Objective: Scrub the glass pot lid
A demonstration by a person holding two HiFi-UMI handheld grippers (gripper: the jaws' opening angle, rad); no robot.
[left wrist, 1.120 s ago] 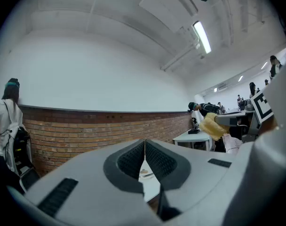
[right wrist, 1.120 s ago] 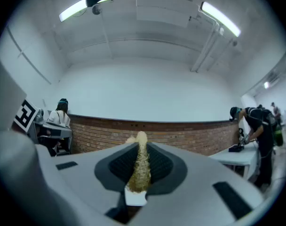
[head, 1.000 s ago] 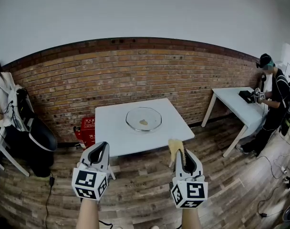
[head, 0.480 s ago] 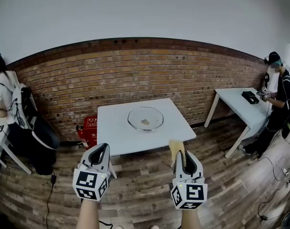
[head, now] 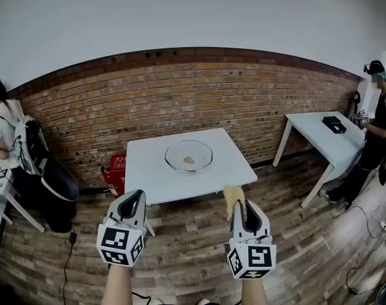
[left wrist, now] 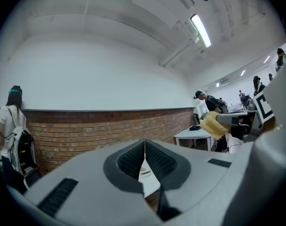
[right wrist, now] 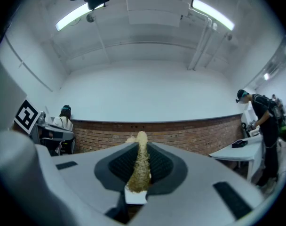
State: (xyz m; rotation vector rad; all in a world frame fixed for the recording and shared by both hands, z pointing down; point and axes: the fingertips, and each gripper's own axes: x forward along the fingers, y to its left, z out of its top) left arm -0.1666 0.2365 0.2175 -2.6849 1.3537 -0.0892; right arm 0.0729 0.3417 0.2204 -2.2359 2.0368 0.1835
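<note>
**Both grippers held short of the table, the lid alone on it**

The glass pot lid (head: 188,156) lies flat near the middle of a white table (head: 148,176), which stands against a low brick wall (head: 104,113). It is round and clear, and in its centre sits one small tan spot; whether this is the knob or dirt, I cannot tell. Nothing else is on this table.

Both grippers hang over the wooden floor (head: 180,259), in front of the near edge of the table and apart from the lid. The left gripper (head: 134,197) has its two jaws pressed together, with nothing between them; its own view shows the dark pads (left wrist: 154,160) meeting along one line. The right gripper (head: 246,204) pinches a yellow sponge (head: 233,197). In the right gripper view the sponge (right wrist: 140,166) stands on its edge between the jaws and sticks out past their tips.

Under the left side of the table a red box (head: 119,171) stands on the floor; what it contains is not visible. At the right is a second white table (head: 320,142) with a small black object (head: 334,124) on it, and a person (head: 378,122) stands just beside it. Another person (head: 4,135) is at the left edge.
</note>
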